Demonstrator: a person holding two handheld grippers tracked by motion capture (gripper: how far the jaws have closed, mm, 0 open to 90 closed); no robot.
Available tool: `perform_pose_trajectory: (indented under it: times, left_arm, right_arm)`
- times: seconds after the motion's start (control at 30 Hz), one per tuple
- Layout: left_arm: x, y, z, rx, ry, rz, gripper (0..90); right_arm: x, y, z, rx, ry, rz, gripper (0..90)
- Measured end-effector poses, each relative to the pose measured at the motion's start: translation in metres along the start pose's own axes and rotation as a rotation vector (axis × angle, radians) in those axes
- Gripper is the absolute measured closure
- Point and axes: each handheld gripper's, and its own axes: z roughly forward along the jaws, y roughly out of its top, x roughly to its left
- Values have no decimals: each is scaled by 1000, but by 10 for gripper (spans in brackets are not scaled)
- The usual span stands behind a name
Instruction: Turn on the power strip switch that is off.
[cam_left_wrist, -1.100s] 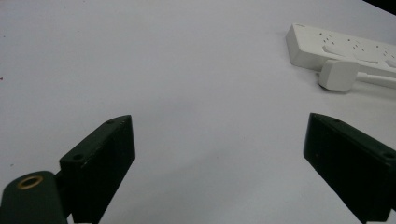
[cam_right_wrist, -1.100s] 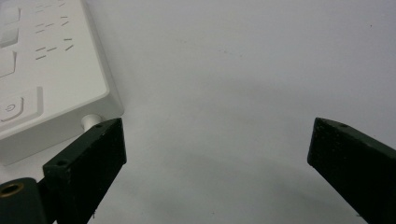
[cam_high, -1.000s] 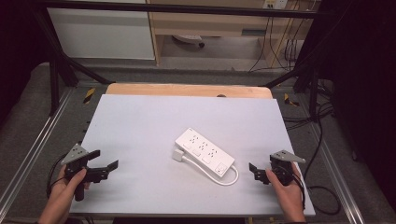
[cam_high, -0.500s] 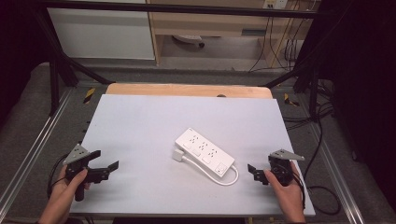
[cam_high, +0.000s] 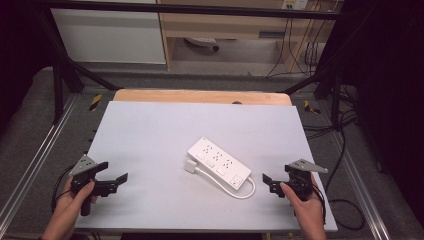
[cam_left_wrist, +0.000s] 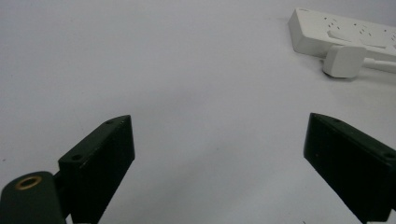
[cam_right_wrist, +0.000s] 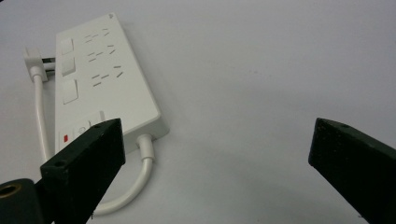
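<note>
Here, one power strip (cam_high: 218, 163), one plug (cam_high: 190, 166), two grippers, jaws apart

The power strip (cam_high: 219, 163) is laid mid-surface (cam_high: 150, 130), between the left hand-held gripper (cam_high: 112, 181) and the right hand-held gripper (cam_high: 268, 182).

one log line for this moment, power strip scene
left gripper: open, empty | right gripper: open, empty, nearer strip | power strip: flat mid-table, untouched | plug: beside strip
</note>
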Motion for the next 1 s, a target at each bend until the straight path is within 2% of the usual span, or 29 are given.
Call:
perform_pose_trajectory:
  times: [0.23,0.43,0.67,1.0]
  left_arm:
    - [0,0,0,3,1,1,87]
    - [0,0,0,4,2,-1,87]
    - [1,0,0,3,1,-5,87]
    - [1,-1,1,9,4,-8,87]
  right_arm:
    - [4,6,-2,-10,-7,-9,47]
    - [4,12,-6,-39,-8,-9,43]
    - [5,22,-9,-101,-7,-6,34]
    - [8,35,-8,-127,-6,-25,31]
